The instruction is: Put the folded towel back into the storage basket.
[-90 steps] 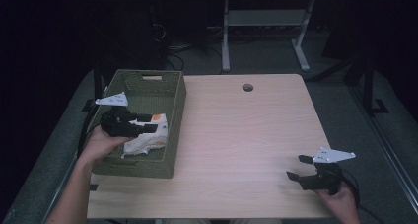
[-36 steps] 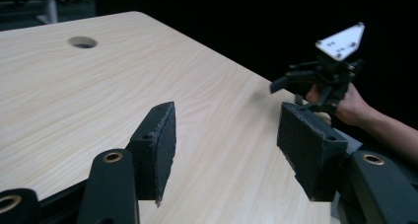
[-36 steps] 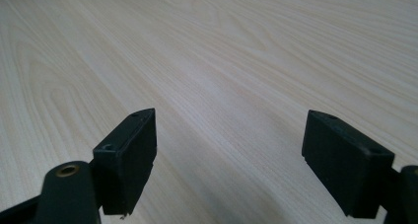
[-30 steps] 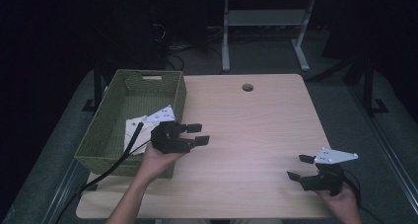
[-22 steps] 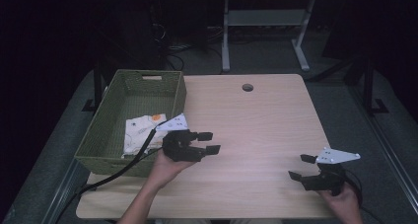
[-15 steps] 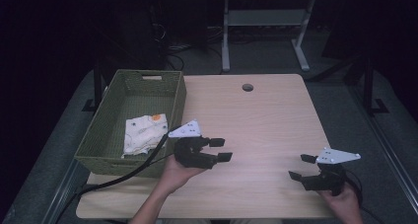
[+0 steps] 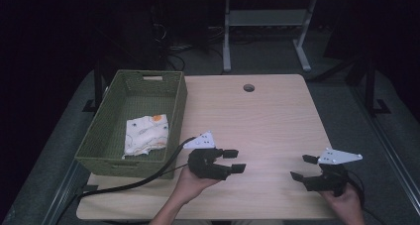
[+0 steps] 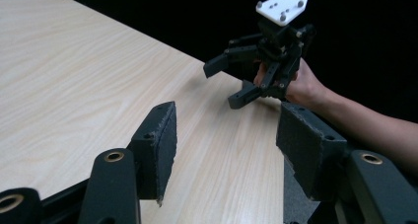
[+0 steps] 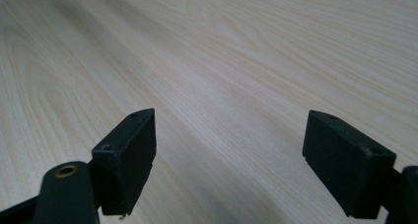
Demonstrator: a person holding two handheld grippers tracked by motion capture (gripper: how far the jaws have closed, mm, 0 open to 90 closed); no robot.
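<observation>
Two grippers idling over the desk, cloth lying in the basket

We are listing the left gripper (image 7: 236, 161) first: a hand is holding it above the desk (image 7: 267, 116), near the front edge and just right of the basket's front right corner. Its claw is standing apart with nothing between the pads, and in the left gripper view (image 8: 224, 155) we are seeing bare wood grain through the gap. Its cable is trailing back over the front left corner of the desk.

We are listing the right gripper (image 7: 303, 168) next: a hand is holding it near the front right corner of the desk, well apart from the left gripper. Its claw is likewise standing apart and gripping nothing; the right gripper view (image 9: 236, 160) is showing plain desk surface between the two black pads. In the left gripper view we are seeing it again (image 8: 229, 81), farther off, with its white three-cornered plate on top.

We are recording the cloth (image 7: 145, 134), white with small coloured marks, as lying crumpled on the floor of the green woven basket (image 7: 176, 116), toward its front end. The basket is sitting along the left edge of the desk. Neither gripper is touching cloth or basket.

We are also noting a round hole (image 7: 248, 87) near the back edge of the desk.
</observation>
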